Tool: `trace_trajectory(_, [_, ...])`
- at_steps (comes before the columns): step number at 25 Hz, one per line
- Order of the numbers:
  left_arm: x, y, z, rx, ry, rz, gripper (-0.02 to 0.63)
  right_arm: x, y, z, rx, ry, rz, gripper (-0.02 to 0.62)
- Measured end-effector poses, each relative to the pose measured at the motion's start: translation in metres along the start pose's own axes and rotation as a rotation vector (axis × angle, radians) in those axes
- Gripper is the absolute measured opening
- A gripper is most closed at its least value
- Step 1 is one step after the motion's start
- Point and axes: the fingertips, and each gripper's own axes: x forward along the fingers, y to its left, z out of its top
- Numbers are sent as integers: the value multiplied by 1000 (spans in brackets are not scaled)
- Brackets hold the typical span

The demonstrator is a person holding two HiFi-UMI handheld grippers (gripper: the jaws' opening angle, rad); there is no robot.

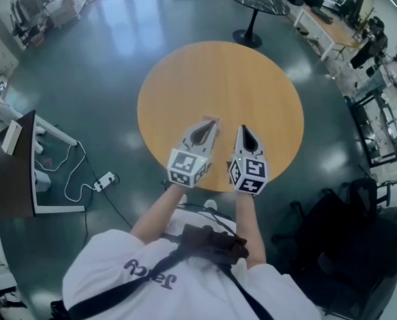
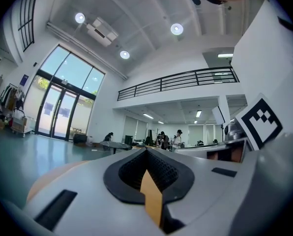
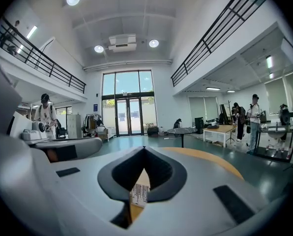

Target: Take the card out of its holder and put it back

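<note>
So, card and holder: a thin tan strip sits edge-on in the left tool. A tan flat piece with a white barcode sticker sits in the right tool. I cannot tell which is the card and which the holder.
Where they are: both are held up over the near part of the round orange wooden surface, not resting on it. In the head view only a pale tan corner shows past the left tool's tip, likely the same strip.
Left tool: pinched together on the thin tan strip, with no gap at either side.
Right tool: pinched together on the tan flat piece, which sits low between the dark pads.
Why held so: probably one tool steadies the holder while the other draws or slides the card. The tools lie side by side, tips pointing away from the person, near each other but apart, which would suit a short straight pull or push.
Sticker: barcode lines and tiny print, too small to read.
Marker cubes: black-and-white square patterns on the left cube and the right cube, with no words.
Shirt: dark lettering on the person's white shirt, seen upside down; I cannot read it with confidence.
</note>
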Motion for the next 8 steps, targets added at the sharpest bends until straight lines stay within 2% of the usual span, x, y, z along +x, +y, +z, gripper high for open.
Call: trace_trajectory(8, [15,-17,-7,-15,15,5,14,-1,-14,-1,-13,21,31,6])
